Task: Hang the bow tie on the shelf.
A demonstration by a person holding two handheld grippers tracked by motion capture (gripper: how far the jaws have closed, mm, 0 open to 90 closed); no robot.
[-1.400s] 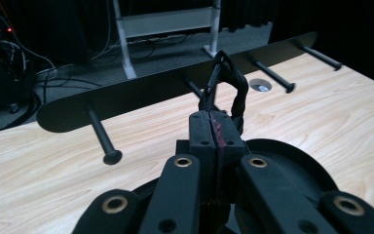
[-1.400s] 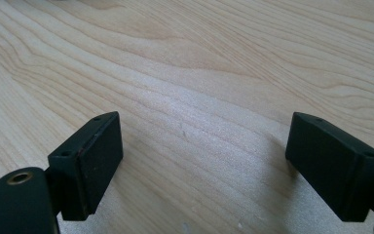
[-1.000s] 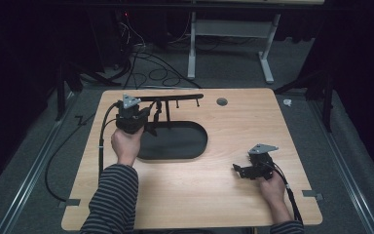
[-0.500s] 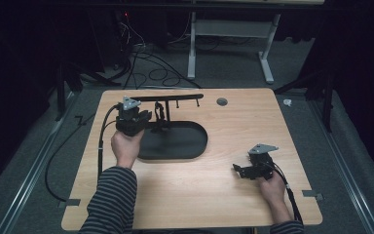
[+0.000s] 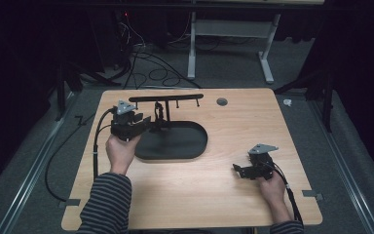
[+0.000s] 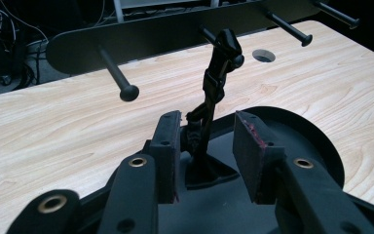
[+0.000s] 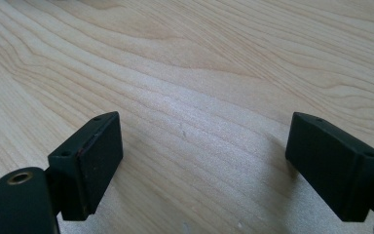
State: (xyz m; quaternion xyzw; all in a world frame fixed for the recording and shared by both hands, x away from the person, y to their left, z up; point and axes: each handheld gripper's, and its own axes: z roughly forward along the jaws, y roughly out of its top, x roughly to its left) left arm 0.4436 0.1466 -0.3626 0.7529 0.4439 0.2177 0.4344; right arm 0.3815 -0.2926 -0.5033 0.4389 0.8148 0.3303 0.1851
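Note:
A black stand sits on the table's left half: an oval base, a thin upright post and a horizontal bar with several pegs. My left gripper is at the base's left end, pointing at the post. In the left gripper view it is open, its pads either side of the post's foot, with the post rising just beyond them. My right gripper rests low on the table's right side. It is wide open over bare wood, holding nothing.
A round hole lies in the wooden table top behind the stand. The left gripper's cable hangs off the table's left edge. A knobbed peg juts toward the left gripper's camera. Dark floor with cables and a desk frame lies beyond.
My left gripper has edged slightly toward the upright post. The right gripper has stayed where it was.

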